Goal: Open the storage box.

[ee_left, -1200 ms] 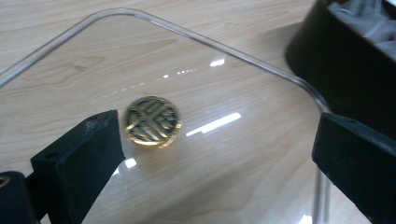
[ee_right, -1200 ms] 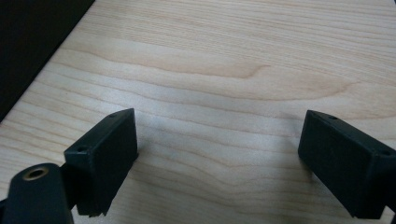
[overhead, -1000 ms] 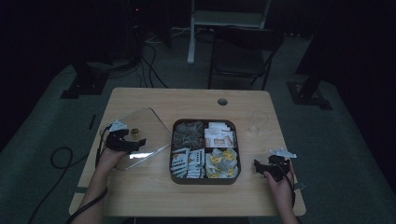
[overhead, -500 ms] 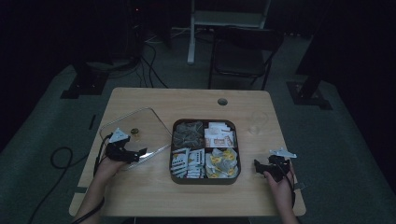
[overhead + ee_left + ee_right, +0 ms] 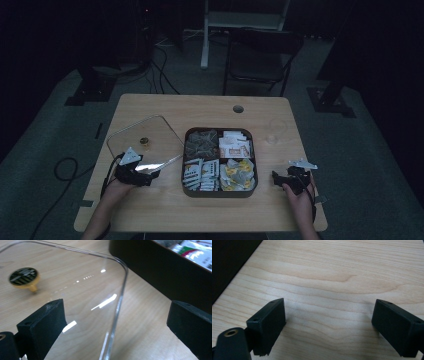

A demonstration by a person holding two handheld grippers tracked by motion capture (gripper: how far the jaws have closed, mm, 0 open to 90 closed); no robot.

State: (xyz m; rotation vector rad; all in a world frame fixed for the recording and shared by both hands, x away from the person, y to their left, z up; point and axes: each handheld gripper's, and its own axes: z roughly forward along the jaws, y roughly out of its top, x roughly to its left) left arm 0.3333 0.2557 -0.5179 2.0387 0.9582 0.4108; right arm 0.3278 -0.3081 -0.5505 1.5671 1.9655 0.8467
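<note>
A clear square lid (image 5: 145, 142) with a gold knob (image 5: 144, 141) lies flat on the table, left of a dark divided tray (image 5: 219, 191) full of packets. My left gripper (image 5: 150, 176) is open at the lid's near right corner. In the left gripper view its jaws stand wide on either side of the lid's edge (image 5: 119, 305), the knob (image 5: 24, 278) farther back and the tray wall (image 5: 155, 270) at the upper right. My right gripper (image 5: 276, 179) is open, low over bare wood right of the tray, nothing between its fingers (image 5: 268, 325).
The tray's compartments hold several sachets and tea bags (image 5: 234, 145). A round cable hole (image 5: 238, 108) sits at the table's far edge. A dark chair (image 5: 260, 55) stands beyond the table. The table's near edge is close behind both hands.
My left gripper has slid toward me and rightward, from over the lid's left part to its near right corner. The right gripper has stayed put.
</note>
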